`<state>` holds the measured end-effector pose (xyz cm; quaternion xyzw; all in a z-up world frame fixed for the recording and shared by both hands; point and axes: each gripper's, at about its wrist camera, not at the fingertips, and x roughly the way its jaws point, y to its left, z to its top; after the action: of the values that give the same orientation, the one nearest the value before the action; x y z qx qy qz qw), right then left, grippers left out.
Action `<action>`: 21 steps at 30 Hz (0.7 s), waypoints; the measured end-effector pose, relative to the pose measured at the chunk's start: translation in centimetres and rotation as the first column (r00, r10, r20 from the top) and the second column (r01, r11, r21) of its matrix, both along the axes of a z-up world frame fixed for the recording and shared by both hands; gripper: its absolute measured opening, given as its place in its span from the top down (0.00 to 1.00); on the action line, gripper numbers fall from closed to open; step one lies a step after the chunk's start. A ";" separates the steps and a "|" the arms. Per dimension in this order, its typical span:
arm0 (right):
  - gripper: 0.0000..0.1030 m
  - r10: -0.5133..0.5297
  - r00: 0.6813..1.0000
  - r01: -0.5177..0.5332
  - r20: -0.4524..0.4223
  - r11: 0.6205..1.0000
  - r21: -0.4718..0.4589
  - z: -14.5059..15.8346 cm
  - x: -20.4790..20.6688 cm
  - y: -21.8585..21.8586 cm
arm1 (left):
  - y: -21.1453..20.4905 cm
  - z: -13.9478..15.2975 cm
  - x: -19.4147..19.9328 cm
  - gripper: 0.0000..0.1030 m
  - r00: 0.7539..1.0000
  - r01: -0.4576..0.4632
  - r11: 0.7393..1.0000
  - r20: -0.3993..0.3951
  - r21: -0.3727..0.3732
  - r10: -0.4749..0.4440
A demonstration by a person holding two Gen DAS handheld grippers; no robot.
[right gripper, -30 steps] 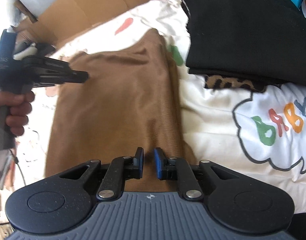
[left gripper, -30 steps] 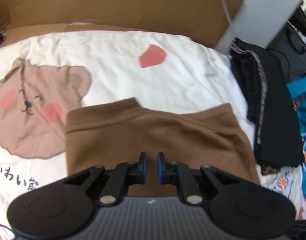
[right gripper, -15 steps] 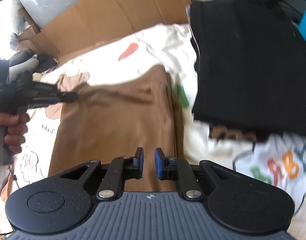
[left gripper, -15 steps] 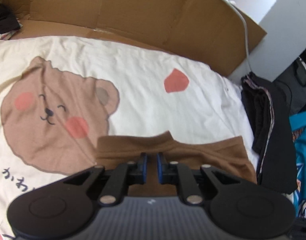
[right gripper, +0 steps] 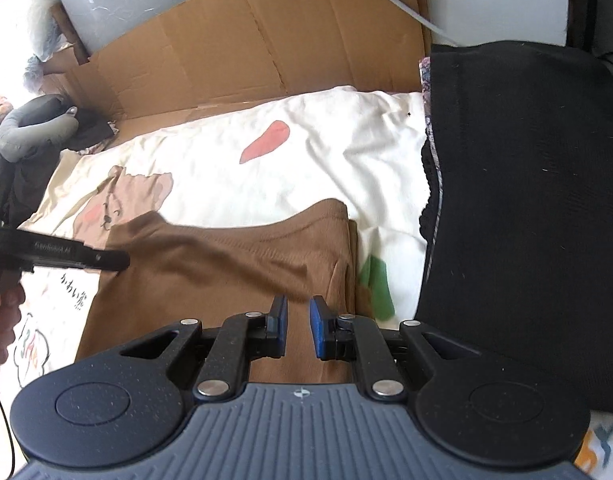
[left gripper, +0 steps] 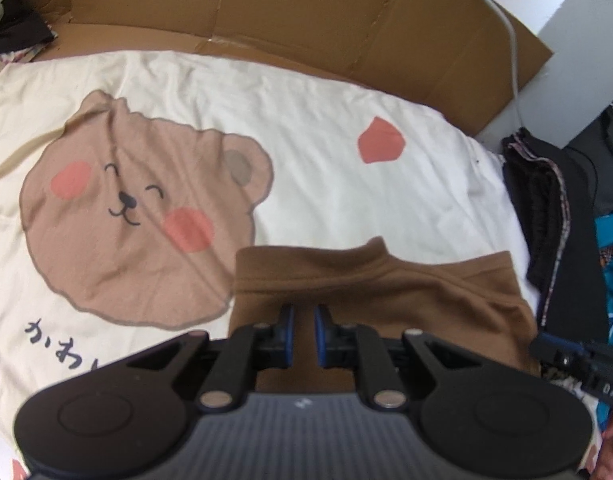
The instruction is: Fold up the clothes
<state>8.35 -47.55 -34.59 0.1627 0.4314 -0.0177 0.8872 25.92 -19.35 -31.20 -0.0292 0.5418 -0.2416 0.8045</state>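
A brown garment (left gripper: 406, 292) lies folded on a cream bed sheet (left gripper: 306, 120) printed with a bear face. My left gripper (left gripper: 302, 312) sits low over the garment's near left part, its jaws shut to a narrow gap with brown cloth between the pads. The right gripper's tip (left gripper: 542, 346) shows at the garment's right edge. In the right wrist view my right gripper (right gripper: 298, 304) is shut the same way on the brown garment (right gripper: 226, 272) near its right fold. There the left gripper (right gripper: 114, 260) grips the left edge, and a taut crease runs between the two.
A stack of black clothes (right gripper: 526, 200) lies right beside the garment. Flattened cardboard (left gripper: 266, 8) stands behind the bed, with a grey cable (left gripper: 514, 40) over it. A grey neck pillow (right gripper: 30, 128) is at the far left. A person's hand (right gripper: 2, 312) holds the left gripper.
Both views have drawn back from the bed's far side. More sheet shows beyond the garment, whose far edge has come closer to the fingers. The jaws kept the same narrow gap.
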 end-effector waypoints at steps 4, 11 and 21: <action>0.82 -0.014 1.000 0.013 -0.019 1.000 -0.005 -1.1 1.6 -0.7 | -0.1 -0.4 0.6 0.90 1.000 -0.006 1.000 0.002 0.001 0.006; 0.84 -0.018 0.999 0.018 -0.043 1.000 0.001 -2.4 3.0 -1.2 | 0.1 -1.1 1.3 0.90 0.999 -0.042 0.999 -0.019 -0.025 0.041; 0.83 -0.044 0.999 0.045 -0.027 0.999 0.020 -1.7 2.8 -1.3 | 0.1 -0.5 2.1 0.91 0.996 -0.085 0.995 0.002 -0.061 0.085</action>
<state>11.12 -48.87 -36.32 0.1810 0.4397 -0.0351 0.8790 28.05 -19.26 -31.70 -0.0762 0.5307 -0.2237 0.8139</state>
